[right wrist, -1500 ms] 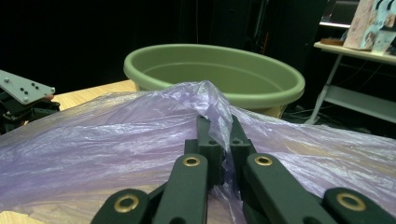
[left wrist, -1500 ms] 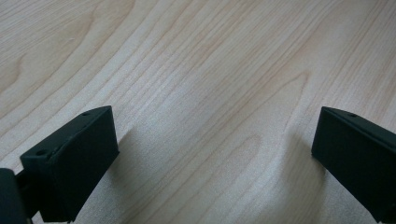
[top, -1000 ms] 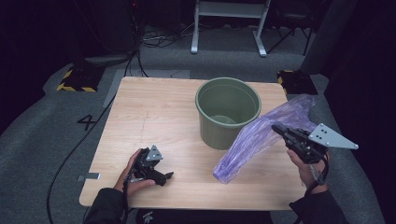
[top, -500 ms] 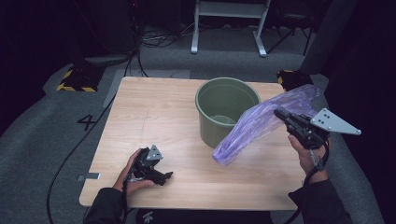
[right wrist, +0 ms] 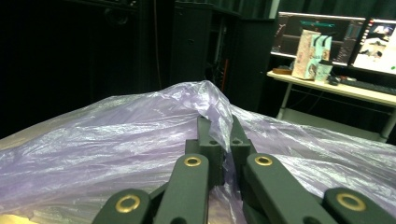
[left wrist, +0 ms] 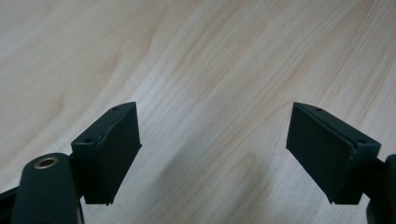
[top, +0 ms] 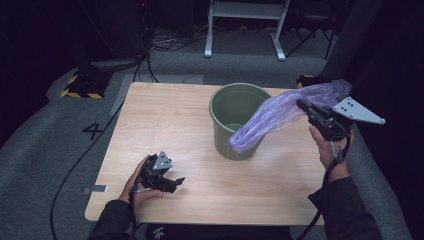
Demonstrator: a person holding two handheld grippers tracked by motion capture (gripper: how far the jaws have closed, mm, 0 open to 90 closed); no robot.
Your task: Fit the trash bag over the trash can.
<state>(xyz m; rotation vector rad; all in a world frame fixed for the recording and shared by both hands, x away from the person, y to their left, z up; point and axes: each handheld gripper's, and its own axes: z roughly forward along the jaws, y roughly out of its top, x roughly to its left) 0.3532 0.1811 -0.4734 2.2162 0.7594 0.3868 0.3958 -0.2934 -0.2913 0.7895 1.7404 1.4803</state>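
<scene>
Step in hand: lining the bin. The right gripper [top: 303, 103] is clamped on a crumpled, translucent purple plastic bag [top: 280, 115]; the right gripper view shows its jaws pinched tight on a fold of the film [right wrist: 140, 144] with no gap between them. It is held up off the wooden table [top: 165, 120] near the right edge. From the grip the bag slopes down and to the left, and its loose lower end hangs at the near right part of the rim of the round olive-green plastic bucket [top: 227, 135]. Whether the film touches the rim cannot be told from the high view. The bucket stands upright, right of the table's middle and toward the far edge, with its mouth unobstructed.

The left gripper [top: 176, 181] rests low near the near-left corner, well apart from the bucket and the bag. The left gripper view shows its jaws standing wide with bare wood [left wrist: 210, 84] between them; they have just been closing a little, on nothing.

Judgement: the bag is gathered into a strand, not opened, so it is not ready to sit in the bucket. The next move calls for the left gripper to come across and take an opposite edge of the bag's mouth, so the two can spread it and lower it over the rim. Risk: thin film may slip or tear.
</scene>
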